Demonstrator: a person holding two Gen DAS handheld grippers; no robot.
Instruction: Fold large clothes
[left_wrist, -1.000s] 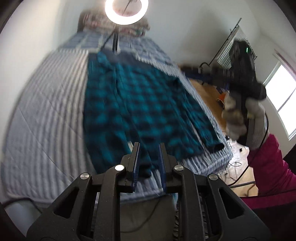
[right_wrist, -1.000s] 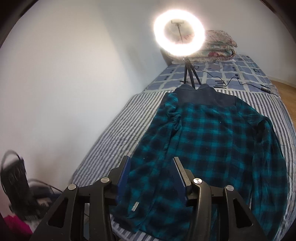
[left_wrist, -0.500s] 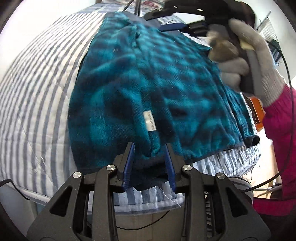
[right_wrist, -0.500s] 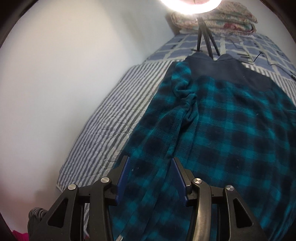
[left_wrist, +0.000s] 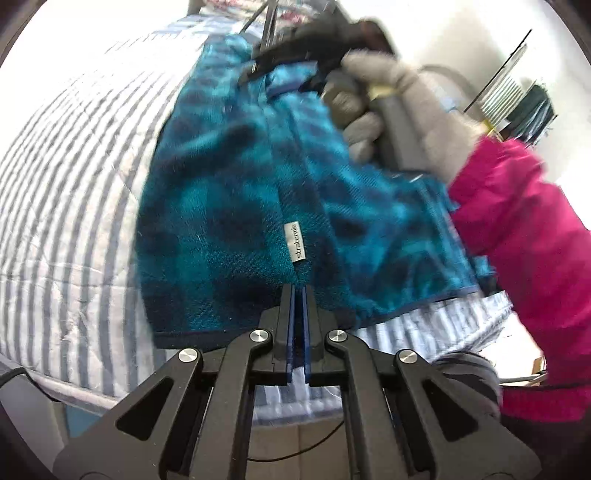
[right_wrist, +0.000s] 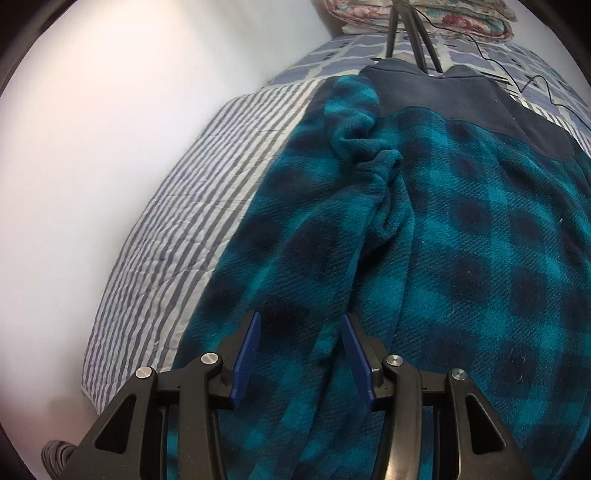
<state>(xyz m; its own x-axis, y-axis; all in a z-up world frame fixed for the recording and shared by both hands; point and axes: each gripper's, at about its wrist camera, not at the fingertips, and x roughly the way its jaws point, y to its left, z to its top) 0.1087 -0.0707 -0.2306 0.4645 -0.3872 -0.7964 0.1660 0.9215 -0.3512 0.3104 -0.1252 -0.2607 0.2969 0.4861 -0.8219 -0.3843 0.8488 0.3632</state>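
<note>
A teal and dark-blue plaid fleece shirt (left_wrist: 236, 206) lies spread on the striped bed (left_wrist: 66, 206). My left gripper (left_wrist: 297, 291) is shut on the shirt's bottom hem, just below a small white label (left_wrist: 296, 242). My right gripper (right_wrist: 301, 332) is open, its jaws wide apart, low over the folded-in left side of the shirt (right_wrist: 424, 258). The right gripper (left_wrist: 291, 51) also shows in the left wrist view, held by a grey-gloved hand (left_wrist: 391, 107) above the shirt. A bunched sleeve (right_wrist: 365, 147) lies on the shirt near the dark collar (right_wrist: 443, 96).
A tripod's legs (right_wrist: 406, 29) stand on the bed behind the collar, with a cable (right_wrist: 535, 81) beside them. Folded floral bedding (right_wrist: 424, 14) sits at the head. A white wall (right_wrist: 110, 147) runs along the left. A pink sleeve (left_wrist: 524, 236) crosses the right.
My left gripper has moved down onto the hem and shut on it. My right gripper has dropped lower and closer over the shirt, still open.
</note>
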